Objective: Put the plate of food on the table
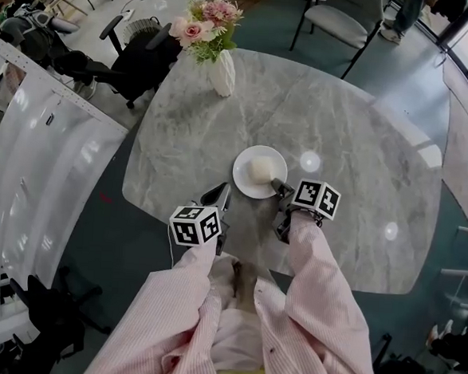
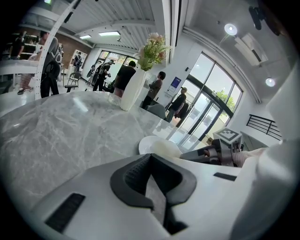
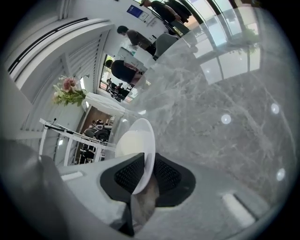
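Pinching the plate [image 1: 244,184] rim: right gripper [image 1: 279,185], jaws clamped on it. Plate with food [image 1: 261,170] sits low over the table's [image 1: 350,126] near side. Left gripper [image 1: 219,199] is just beside it, jaws pressed together, empty.

A: Surface?
B: Grey marble table [image 1: 356,151], rounded corners, fills the middle of the head view.
A: On it?
B: White vase [image 1: 222,73] of pink flowers, upright, upper left of tabletop. White plate [image 1: 243,176] with pale food [image 1: 260,170], centre frame, near table's lower edge. Can't tell if it's resting or just above.
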Available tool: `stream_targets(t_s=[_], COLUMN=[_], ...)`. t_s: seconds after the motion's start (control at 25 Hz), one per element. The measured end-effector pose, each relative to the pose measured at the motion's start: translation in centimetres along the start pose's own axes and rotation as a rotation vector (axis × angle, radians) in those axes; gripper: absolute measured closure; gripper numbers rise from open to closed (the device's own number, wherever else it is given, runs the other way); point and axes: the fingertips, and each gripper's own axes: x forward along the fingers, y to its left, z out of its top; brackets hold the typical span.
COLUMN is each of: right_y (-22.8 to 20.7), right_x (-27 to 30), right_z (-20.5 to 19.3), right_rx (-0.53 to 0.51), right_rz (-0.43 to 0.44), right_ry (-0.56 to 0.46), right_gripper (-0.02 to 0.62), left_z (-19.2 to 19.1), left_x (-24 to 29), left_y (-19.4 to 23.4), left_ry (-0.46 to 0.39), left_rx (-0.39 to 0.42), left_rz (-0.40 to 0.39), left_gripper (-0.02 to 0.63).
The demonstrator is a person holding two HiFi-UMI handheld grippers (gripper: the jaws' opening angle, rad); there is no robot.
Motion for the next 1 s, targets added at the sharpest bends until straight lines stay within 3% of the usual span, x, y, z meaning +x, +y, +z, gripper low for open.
stream_targets(t_s=[0.32, 0.72, 1.0], right_y=[-0.4, -1.0, -0.3], right_x=[-0.8, -1.7, -3.1], right_z=[0.1, -0.3, 0.7], right_rx=[-0.111, -0.118, -0.236], right_rz=[-0.087, -0.096, -0.099], right_ry=[-0.021, -0.03, -0.065], right_gripper=[0.518, 0.517, 0.531], left_z=[0.1, 0.3, 1.3], left_x=[-0.4, -0.7, -1.3], left_y=[0.0, -0.5, -1.3], left_ry=[-0.006, -0.015, -0.042], left_rx=[-0.002, 0.007, 0.036], left_rz=[0.004, -0.002, -0.028], left_gripper=[0.609, 0.609, 0.609])
